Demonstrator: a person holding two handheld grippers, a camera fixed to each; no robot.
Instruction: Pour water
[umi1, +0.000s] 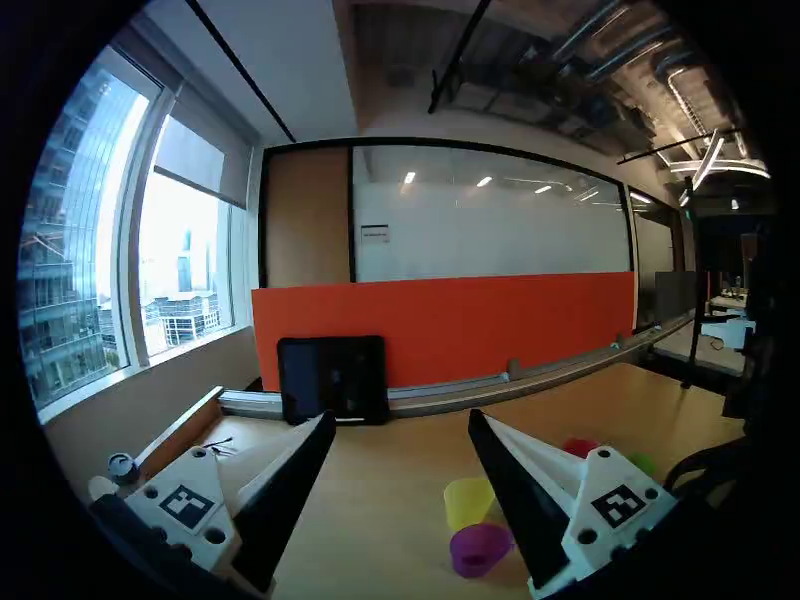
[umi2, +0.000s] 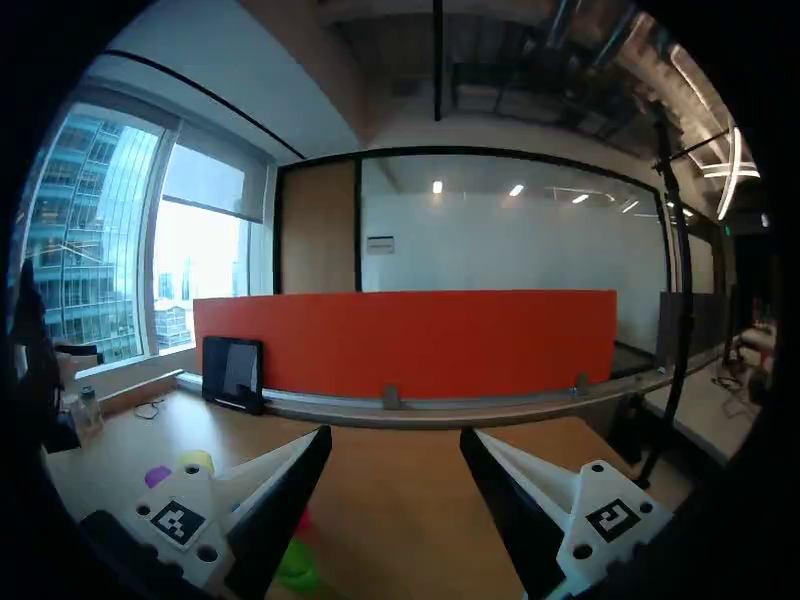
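Observation:
My left gripper (umi1: 400, 415) is open above the wooden desk (umi1: 400, 500), holding nothing. A yellow cup (umi1: 468, 500) and a purple cup (umi1: 480, 548) stand just inside its right finger. A red cup (umi1: 580, 447) and a green cup (umi1: 642, 463) peek out behind that finger. My right gripper (umi2: 395, 432) is also open with nothing between its fingers. Beside its left finger lie a green cup (umi2: 295, 565) and a red cup (umi2: 303, 520). Farther left are the purple cup (umi2: 157, 476) and the yellow cup (umi2: 196, 461). A small bottle (umi2: 85, 410) stands at the far left.
An orange divider (umi1: 450, 325) with a metal rail runs along the back of the desk. A dark tablet (umi1: 333, 378) leans against it, seen too in the right gripper view as the tablet (umi2: 233, 372). Large windows (umi1: 90, 270) are on the left. A small capped bottle (umi1: 122, 468) stands at the desk's left edge.

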